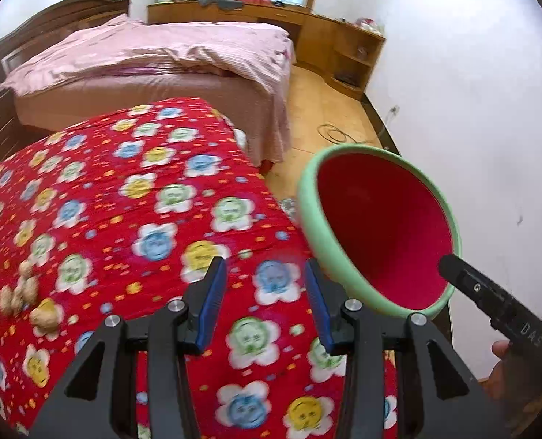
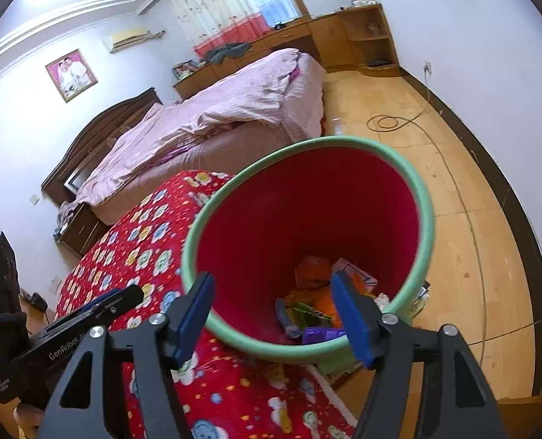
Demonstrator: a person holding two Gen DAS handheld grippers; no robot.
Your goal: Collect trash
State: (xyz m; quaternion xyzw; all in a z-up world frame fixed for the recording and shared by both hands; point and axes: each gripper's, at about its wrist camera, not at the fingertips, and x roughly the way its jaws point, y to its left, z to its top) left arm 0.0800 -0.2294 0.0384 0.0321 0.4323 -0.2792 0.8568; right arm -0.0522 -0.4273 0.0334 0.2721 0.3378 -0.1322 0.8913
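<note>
Right wrist view has us poised over the bin (image 2: pixel 307 248), whose green rim sits just off the red flowered cloth's (image 2: pixel 132 256) near-right edge, likely so that scraps carried off the cloth need only a short trip. Our right gripper (image 2: pixel 274 318) has its blue pads spread wide with nothing between them, right above the wrappers (image 2: pixel 315 311) heaped at the bin's bottom; we judge a piece has been let go there. From the left wrist view, our left gripper (image 1: pixel 262 303) hangs partly open and empty over the cloth near its right edge, beside the bin. What is left to gather seems to be the peanuts (image 1: pixel 26 300) clustered near the cloth's left edge, well apart from the bin.
</note>
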